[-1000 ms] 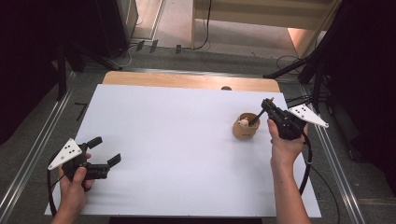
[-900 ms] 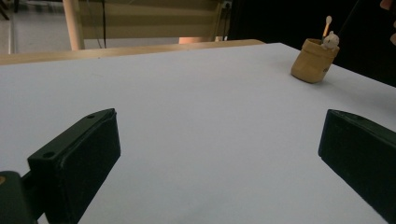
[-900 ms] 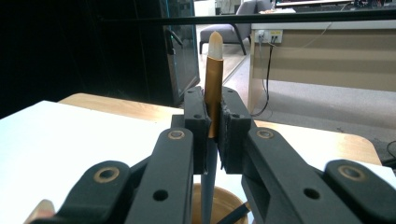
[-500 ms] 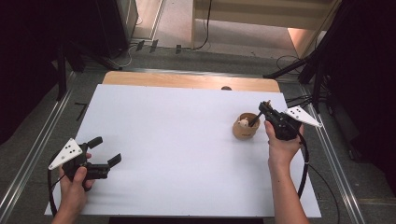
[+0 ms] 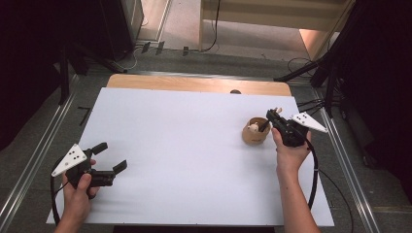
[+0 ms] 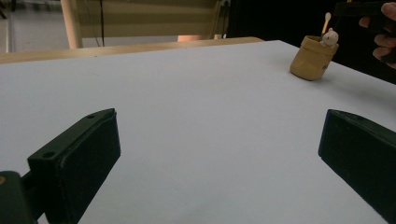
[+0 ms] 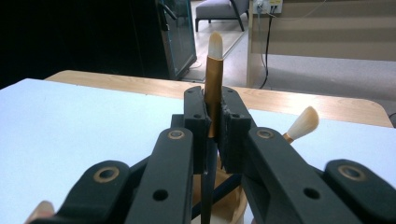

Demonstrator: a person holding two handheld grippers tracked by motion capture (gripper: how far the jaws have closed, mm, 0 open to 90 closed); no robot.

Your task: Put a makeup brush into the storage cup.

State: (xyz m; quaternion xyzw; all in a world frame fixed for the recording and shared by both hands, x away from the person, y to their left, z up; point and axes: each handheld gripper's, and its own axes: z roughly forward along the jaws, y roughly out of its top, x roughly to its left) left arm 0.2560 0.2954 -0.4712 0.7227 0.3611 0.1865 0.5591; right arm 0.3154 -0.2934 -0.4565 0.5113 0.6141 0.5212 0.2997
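Between the right gripper's [image 7: 212, 122] jaws sat a brush [image 7: 213, 79], clamped mid-handle, bristle tip up past the jaw tips, dark handle end running down toward the cup [image 5: 256, 132] just below. Another brush [image 7: 301, 123] leaned out of the cup just right of the jaws, so the risk was knocking it or tipping the cup. My read: the step was seating the brush in the cup. To do it well, keep the brush near upright, lower straight down over the opening, stay off the rim and the neighbouring brush, release only once the handle end bottomed out. Left gripper [image 5: 108, 163] was well apart from the cup across the sheet [image 5: 184, 145], jaws spread wide, nothing between them, free to steady the cup.
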